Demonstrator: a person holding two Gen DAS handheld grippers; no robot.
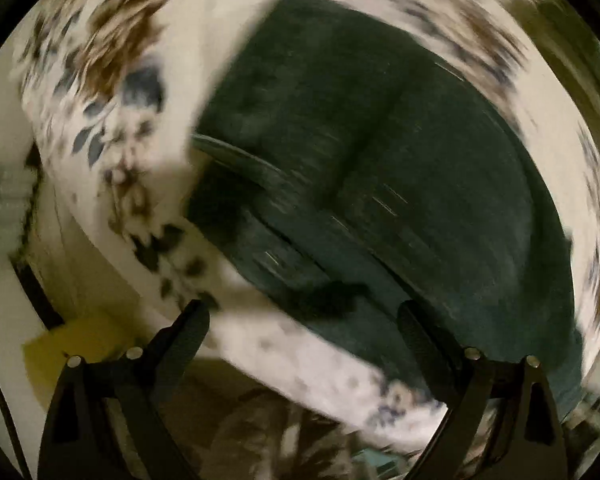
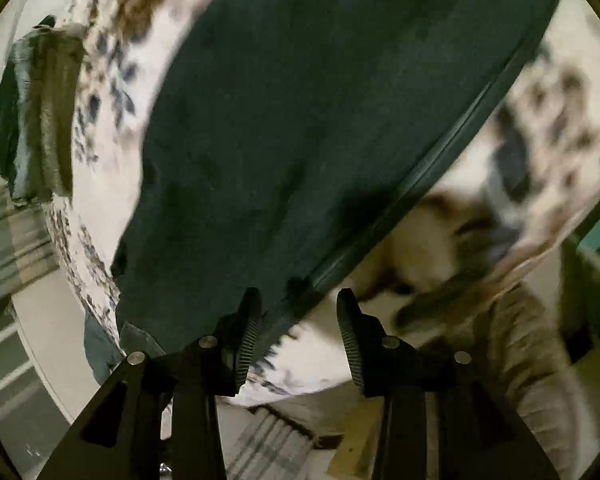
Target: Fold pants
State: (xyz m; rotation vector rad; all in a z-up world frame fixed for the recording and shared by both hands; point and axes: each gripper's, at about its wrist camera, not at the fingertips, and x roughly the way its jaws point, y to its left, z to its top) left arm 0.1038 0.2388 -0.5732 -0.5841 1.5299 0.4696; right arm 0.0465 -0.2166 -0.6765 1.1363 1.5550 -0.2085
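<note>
On a floral-print bed [image 1: 112, 92], dark green pants [image 1: 380, 152] lie spread flat, apparently already doubled, though blur obscures the layers. The left gripper [image 1: 304, 316] hangs wide open above their near edge; the right gripper [image 2: 298, 300], part-open and empty, straddles the seam, positioned to pinch.

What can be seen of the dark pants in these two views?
The dark pants are deep green-black, cotton-like cloth, lying flat on a white floral bedsheet. A stitched hem or seam runs along one straight edge; a soft crease crosses the middle. Motion blur hides finer detail. Neither tongs grip them, though the right tongs hang open over that edge.
</note>
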